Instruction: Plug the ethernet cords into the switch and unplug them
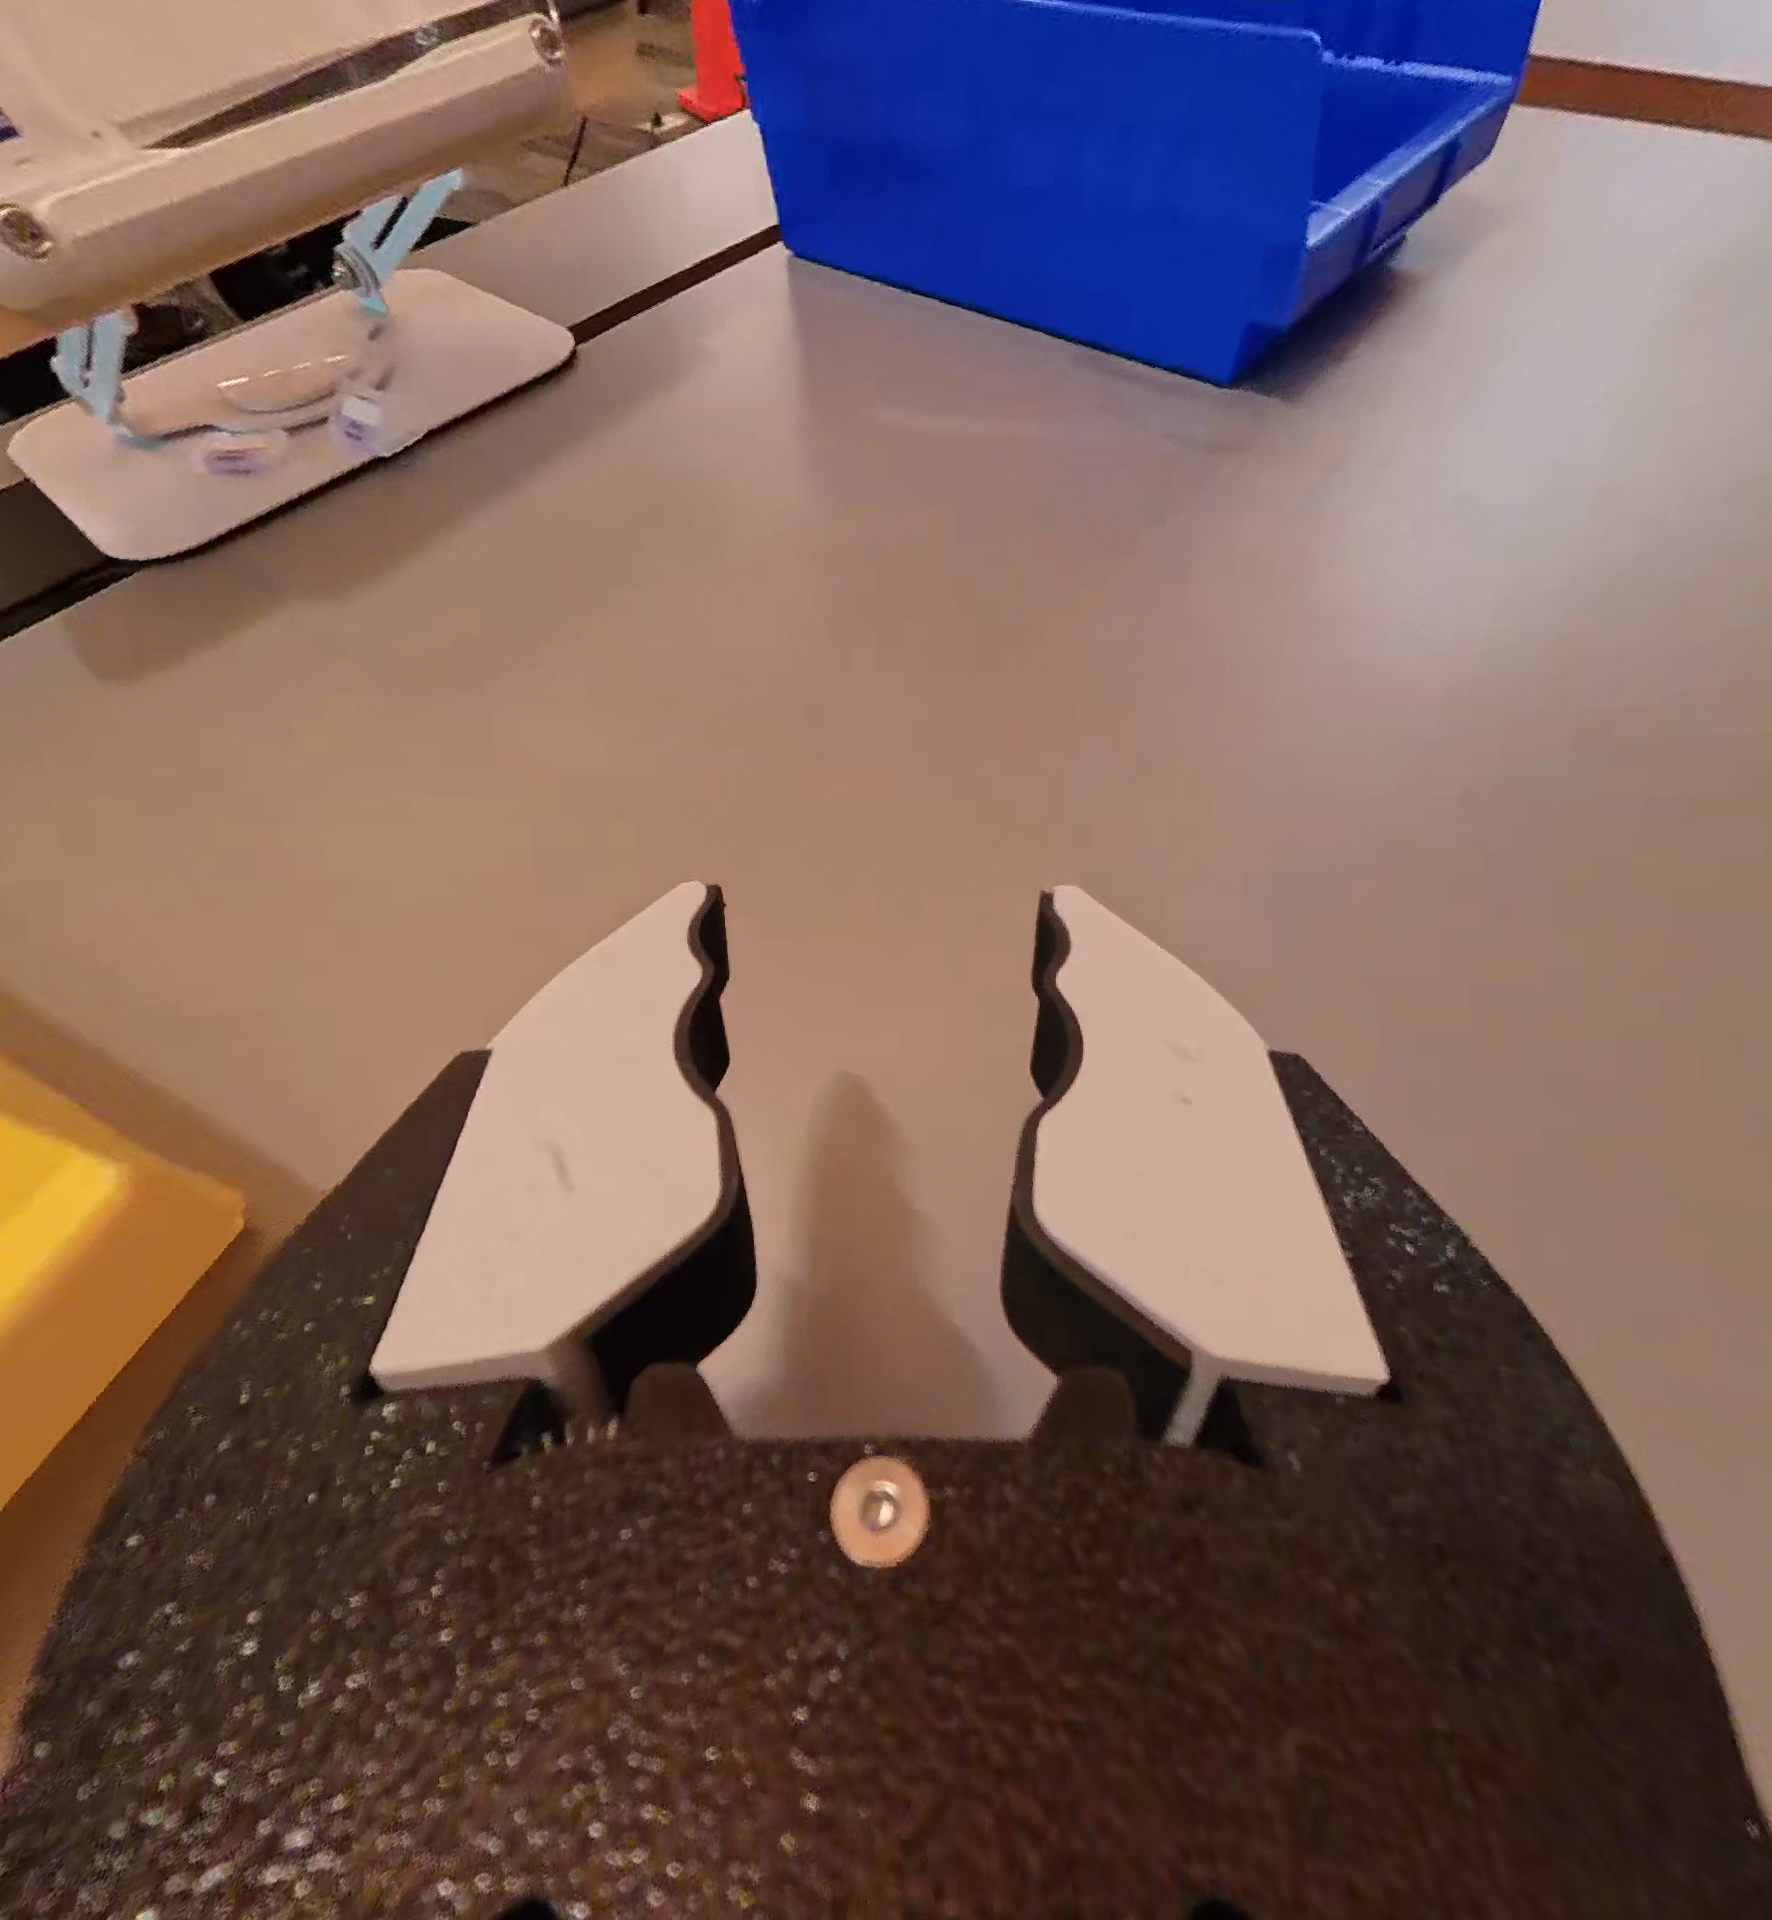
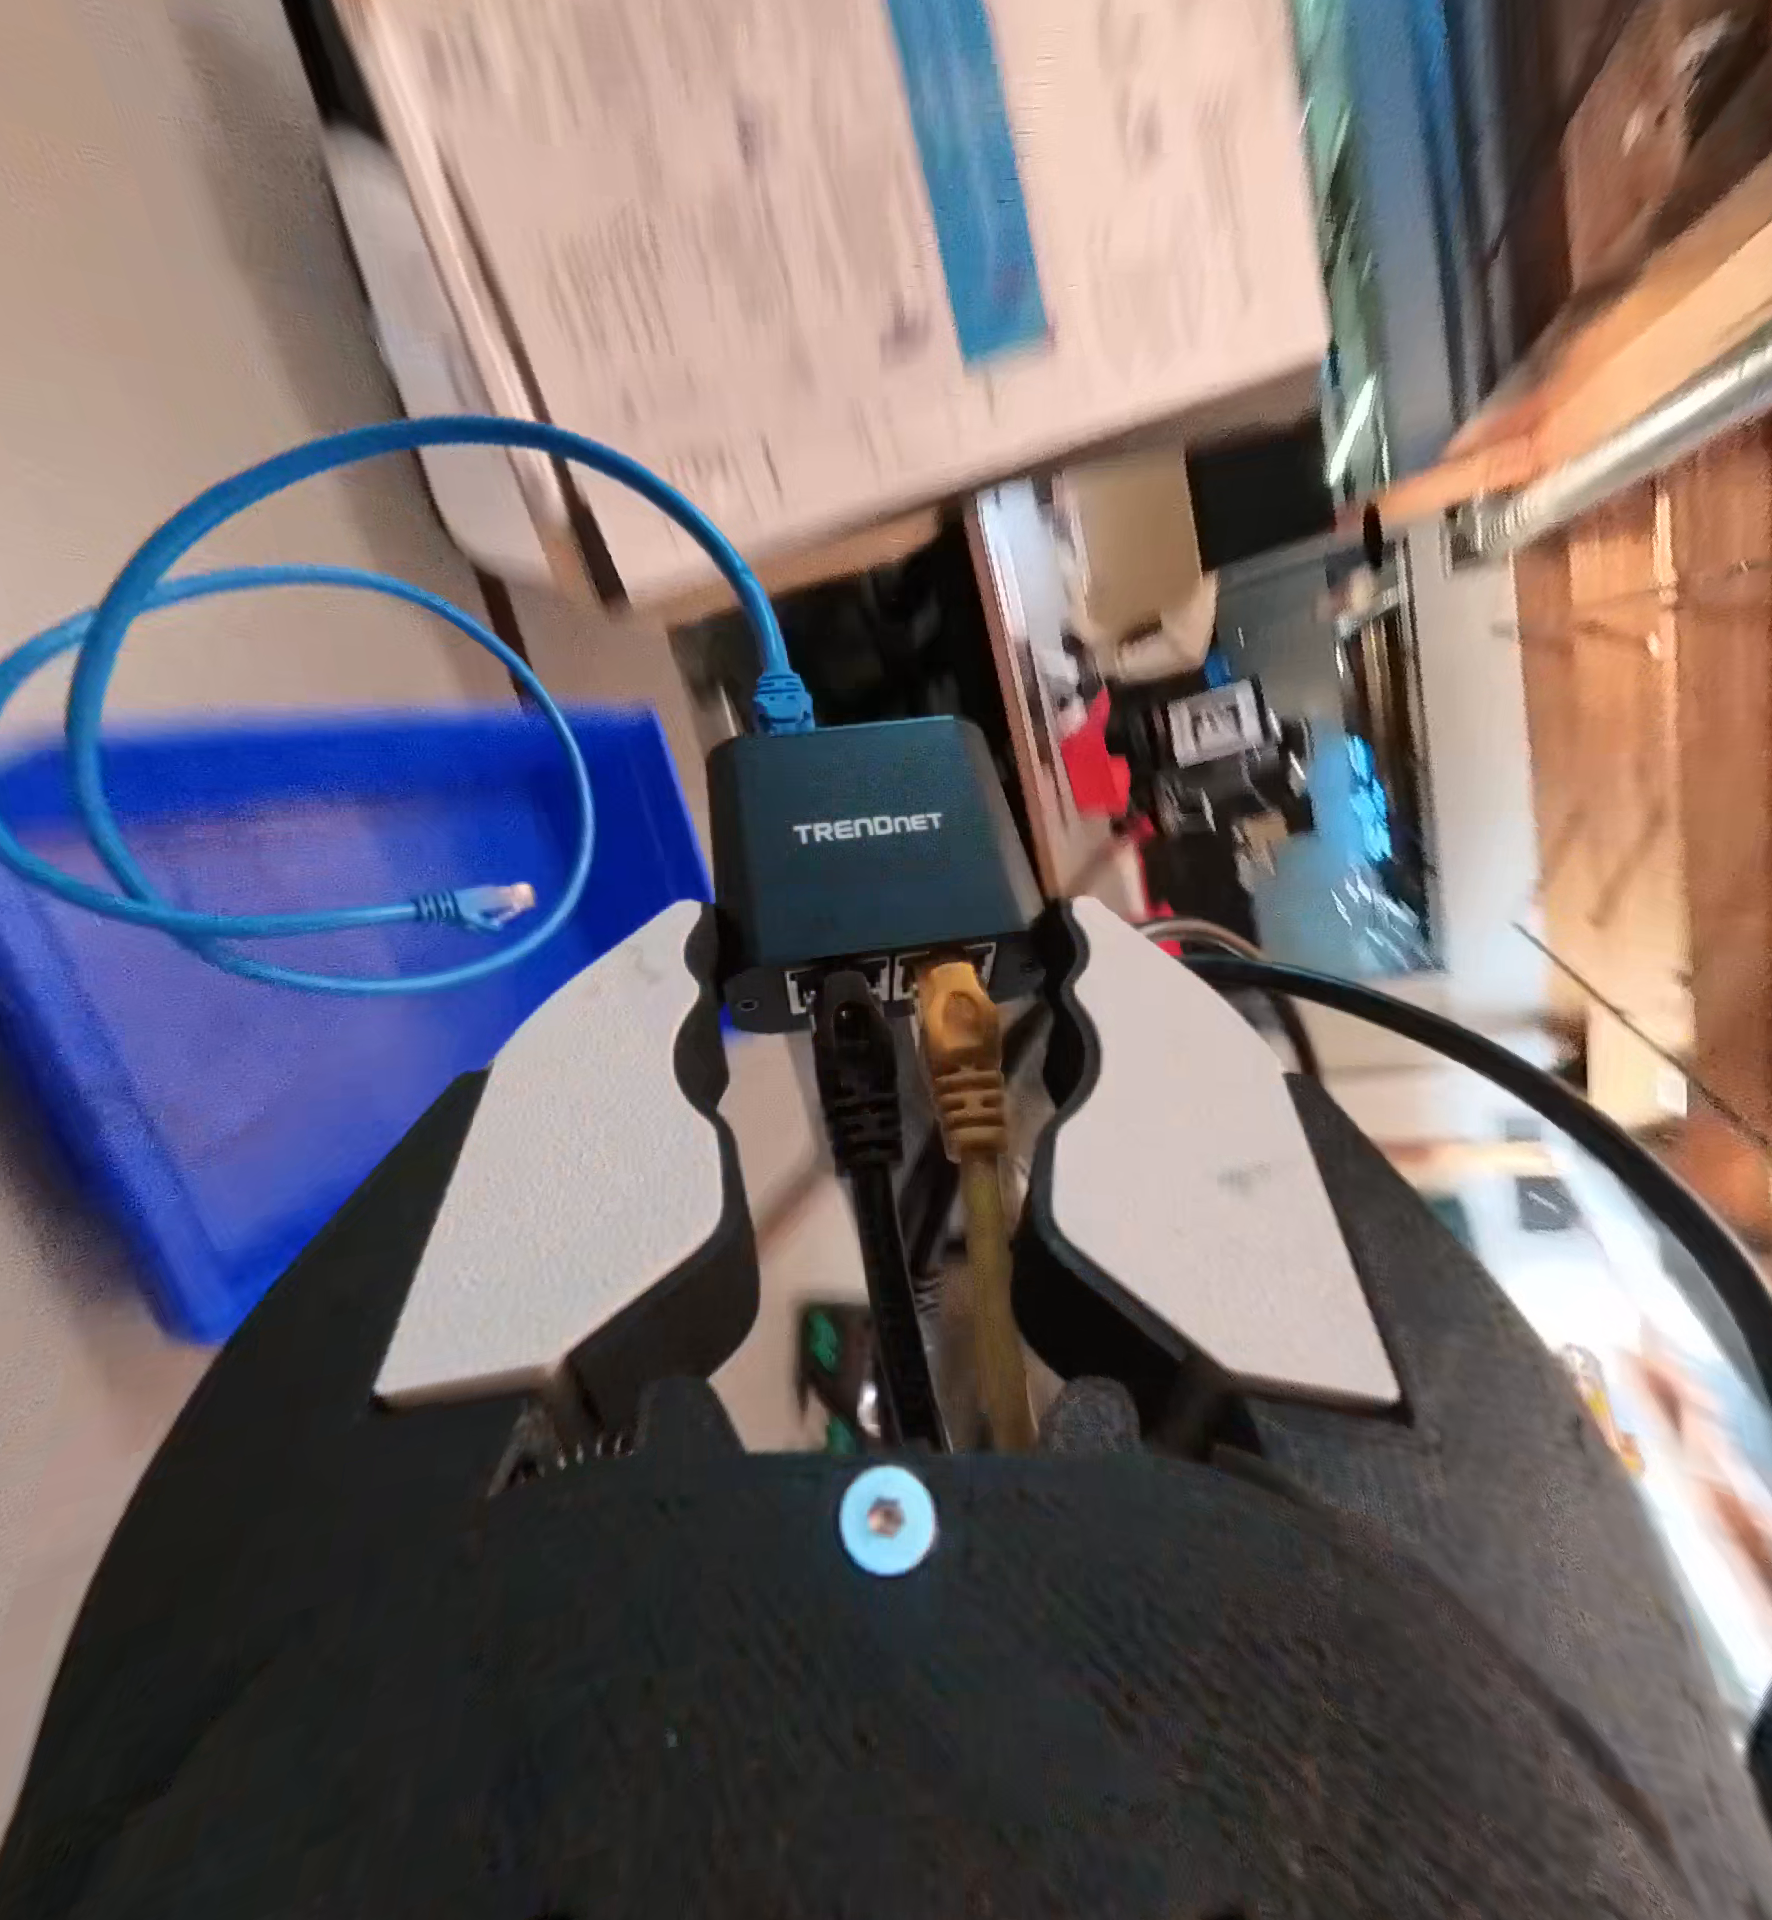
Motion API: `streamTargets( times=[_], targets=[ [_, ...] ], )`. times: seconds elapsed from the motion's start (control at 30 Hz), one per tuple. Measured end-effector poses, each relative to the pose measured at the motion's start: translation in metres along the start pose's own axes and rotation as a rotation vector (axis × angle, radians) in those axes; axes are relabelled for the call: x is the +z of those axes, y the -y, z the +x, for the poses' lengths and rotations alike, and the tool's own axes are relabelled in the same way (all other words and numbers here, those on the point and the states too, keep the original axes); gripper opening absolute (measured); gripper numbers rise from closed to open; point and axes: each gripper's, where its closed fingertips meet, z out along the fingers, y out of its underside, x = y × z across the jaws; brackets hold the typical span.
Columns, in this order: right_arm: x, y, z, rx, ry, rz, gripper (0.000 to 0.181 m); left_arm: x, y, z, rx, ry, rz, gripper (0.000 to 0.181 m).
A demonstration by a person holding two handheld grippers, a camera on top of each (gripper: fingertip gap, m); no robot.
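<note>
Right gripper [image 2: 880,940] clamped on the black switch [image 2: 861,842], lifted off the table, blue bin [image 2: 238,1091] at left. Black cord [image 2: 861,1091] and yellow cord [image 2: 965,1081] plugged in near; blue cord [image 2: 342,727] plugged in far, other end loose. Left gripper [image 1: 880,914] spread, empty, over grey table [image 1: 965,623].

Right wrist view: background shelves [image 2: 1640,727] and pale box [image 2: 809,260] motion-blurred; blue bin [image 2: 186,1039] smeared. Black cord [image 2: 887,1299] and yellow cord [image 2: 991,1299] run hidden behind the gripper body. Left wrist view: yellow tray [image 1: 30,1247] cut off at left.
</note>
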Motion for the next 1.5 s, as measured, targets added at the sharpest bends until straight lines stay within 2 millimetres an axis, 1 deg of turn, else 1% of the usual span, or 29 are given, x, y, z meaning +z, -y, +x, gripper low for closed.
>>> streamTargets(
  times=[0.03, 0.1, 0.13, 0.17, 0.27, 0.33, 0.4, 0.47, 0.53, 0.6, 0.67, 0.7, 0.8, 0.87, 1.0, 1.1, 1.17, 1.2, 1.27, 1.33, 1.4, 1.47, 1.5],
  targets=[
    [0.003, -0.015, 0.006, -0.069, 0.004, -0.089, 0.06, 0.003, 0.0, 0.002, 0.009, -0.001, -0.001, 0.055],
    [0.011, -0.038, 0.013, -0.192, 0.038, -0.217, 0.06, 0.008, 0.0, 0.007, 0.015, -0.016, 0.002, 0.055],
    [0.017, -0.046, 0.012, -0.246, 0.062, -0.254, 0.06, 0.01, 0.0, 0.008, 0.011, -0.024, 0.005, 0.054],
    [0.025, -0.051, 0.007, -0.272, 0.096, -0.278, 0.06, 0.012, 0.0, 0.01, 0.005, -0.03, 0.008, 0.054],
    [0.056, -0.061, -0.024, -0.334, 0.214, -0.31, 0.06, 0.017, -0.001, 0.012, -0.019, -0.047, 0.018, 0.053],
    [0.075, -0.061, -0.047, -0.335, 0.277, -0.3, 0.06, 0.018, -0.001, 0.014, -0.033, -0.06, 0.024, 0.053],
    [0.092, -0.054, -0.064, -0.258, 0.329, -0.24, 0.06, 0.019, 0.0, 0.015, -0.038, -0.064, 0.028, 0.052],
    [0.109, -0.051, -0.075, -0.164, 0.365, -0.187, 0.06, 0.019, 0.002, 0.016, -0.046, -0.074, 0.037, 0.051],
    [0.126, -0.064, -0.083, -0.129, 0.393, -0.218, 0.06, 0.02, 0.005, 0.019, -0.061, -0.09, 0.053, 0.05],
    [0.138, -0.077, -0.098, -0.085, 0.459, -0.228, 0.06, 0.021, 0.006, 0.021, -0.06, -0.098, 0.057, 0.05],
    [0.147, -0.087, -0.113, -0.05, 0.504, -0.217, 0.06, 0.023, 0.007, 0.023, -0.052, -0.107, 0.056, 0.05],
    [0.151, -0.09, -0.123, -0.039, 0.531, -0.213, 0.06, 0.024, 0.007, 0.024, -0.049, -0.112, 0.056, 0.05],
    [0.158, -0.11, -0.153, -0.049, 0.618, -0.288, 0.061, 0.028, 0.009, 0.026, -0.05, -0.127, 0.057, 0.05],
    [0.164, -0.122, -0.166, -0.075, 0.629, -0.32, 0.061, 0.031, 0.012, 0.027, -0.055, -0.136, 0.062, 0.05],
    [0.171, -0.136, -0.177, -0.069, 0.643, -0.347, 0.061, 0.036, 0.012, 0.03, -0.059, -0.157, 0.049, 0.05],
    [0.168, -0.152, -0.182, -0.094, 0.662, -0.414, 0.06, 0.04, 0.012, 0.031, -0.055, -0.163, 0.036, 0.05],
    [0.166, -0.151, -0.181, -0.104, 0.659, -0.392, 0.059, 0.042, 0.013, 0.032, -0.057, -0.163, 0.035, 0.05],
    [0.165, -0.147, -0.18, -0.087, 0.651, -0.372, 0.062, 0.044, 0.014, 0.033, -0.06, -0.17, 0.034, 0.05],
    [0.163, -0.141, -0.171, -0.06, 0.612, -0.342, 0.068, 0.047, 0.016, 0.037, -0.06, -0.182, 0.034, 0.05],
    [0.154, -0.131, -0.159, -0.005, 0.579, -0.309, 0.07, 0.052, 0.021, 0.042, -0.057, -0.19, 0.035, 0.052],
    [0.139, -0.122, -0.143, 0.095, 0.512, -0.279, 0.069, 0.059, 0.026, 0.049, -0.054, -0.203, 0.023, 0.055],
    [0.119, -0.123, -0.126, 0.243, 0.4, -0.295, 0.071, 0.067, 0.033, 0.056, -0.038, -0.204, 0.01, 0.058],
    [0.107, -0.125, -0.12, 0.336, 0.337, -0.295, 0.07, 0.071, 0.037, 0.059, -0.026, -0.205, 0.004, 0.059]
  ],
)
